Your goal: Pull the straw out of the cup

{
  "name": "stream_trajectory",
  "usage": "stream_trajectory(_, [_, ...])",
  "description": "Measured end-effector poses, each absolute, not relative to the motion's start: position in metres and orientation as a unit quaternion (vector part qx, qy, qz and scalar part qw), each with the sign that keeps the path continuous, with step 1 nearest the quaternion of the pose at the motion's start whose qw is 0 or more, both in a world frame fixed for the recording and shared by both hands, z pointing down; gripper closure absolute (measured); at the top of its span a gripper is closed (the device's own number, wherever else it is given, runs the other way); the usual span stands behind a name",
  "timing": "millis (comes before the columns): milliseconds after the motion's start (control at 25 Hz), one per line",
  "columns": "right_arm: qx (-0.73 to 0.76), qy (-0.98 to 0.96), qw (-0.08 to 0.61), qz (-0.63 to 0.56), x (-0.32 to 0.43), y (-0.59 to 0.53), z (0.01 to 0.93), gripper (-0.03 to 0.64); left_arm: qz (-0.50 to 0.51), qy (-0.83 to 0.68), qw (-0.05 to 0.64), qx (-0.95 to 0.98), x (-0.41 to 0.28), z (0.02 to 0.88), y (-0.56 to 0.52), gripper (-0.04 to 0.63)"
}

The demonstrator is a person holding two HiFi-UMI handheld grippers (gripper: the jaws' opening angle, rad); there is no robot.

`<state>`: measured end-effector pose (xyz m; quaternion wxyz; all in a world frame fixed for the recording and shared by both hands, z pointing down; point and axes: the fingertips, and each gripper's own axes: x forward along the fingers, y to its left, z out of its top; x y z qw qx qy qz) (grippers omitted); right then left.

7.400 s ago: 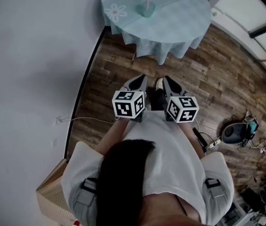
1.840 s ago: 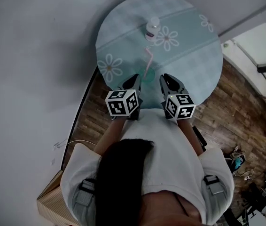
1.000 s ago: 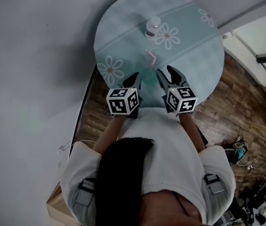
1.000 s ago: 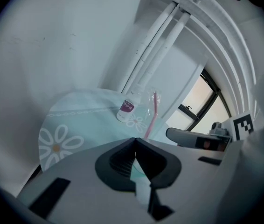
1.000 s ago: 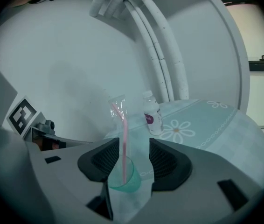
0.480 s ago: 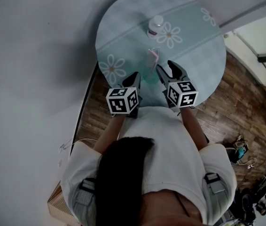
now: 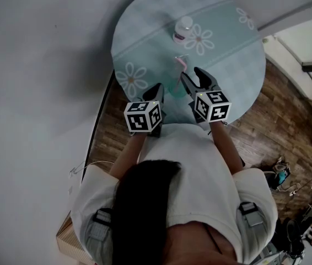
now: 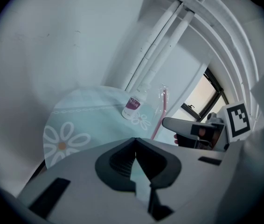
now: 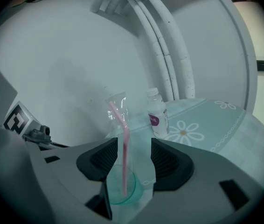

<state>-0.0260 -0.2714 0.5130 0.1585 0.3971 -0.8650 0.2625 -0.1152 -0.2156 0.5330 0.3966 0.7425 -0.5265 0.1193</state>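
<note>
Right tongs (image 9: 134,144) stand wide, having just been opening; between their tips a bent pink plastic straw (image 9: 125,157) stands in a clear green-bottomed cup (image 9: 134,183), not gripped. Left tongs (image 8: 134,141), pressed together and empty, sit just left of the cup above the round daisy-cloth counter (image 7: 227,54)

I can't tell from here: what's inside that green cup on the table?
A pink straw stands in the cup, its bent top in a clear wrapper. The right gripper, jaws just opened wider either side, covers the cup's bottom, so any drink is hidden.
</note>
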Motion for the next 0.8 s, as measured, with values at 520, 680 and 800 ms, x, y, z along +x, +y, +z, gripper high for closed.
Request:
stream_trajectory(520, [0.391,-0.866,0.167,0.263,-0.036,-0.277,0.516,0.413,0.122,-0.525,0.407,0.737,-0.121,0.539,-0.216,0.586])
stream_trajectory(680, [0.387,-0.868,0.168,0.263,-0.038,-0.276,0.519,0.414,0.122,-0.526,0.410,0.736,-0.124,0.542,-0.215,0.586])
stream_trajectory(800, [0.379,-0.871,0.167,0.265,-0.042,-0.275,0.519,0.416,0.122,-0.526,0.410,0.735,-0.126,0.543,-0.216,0.586])
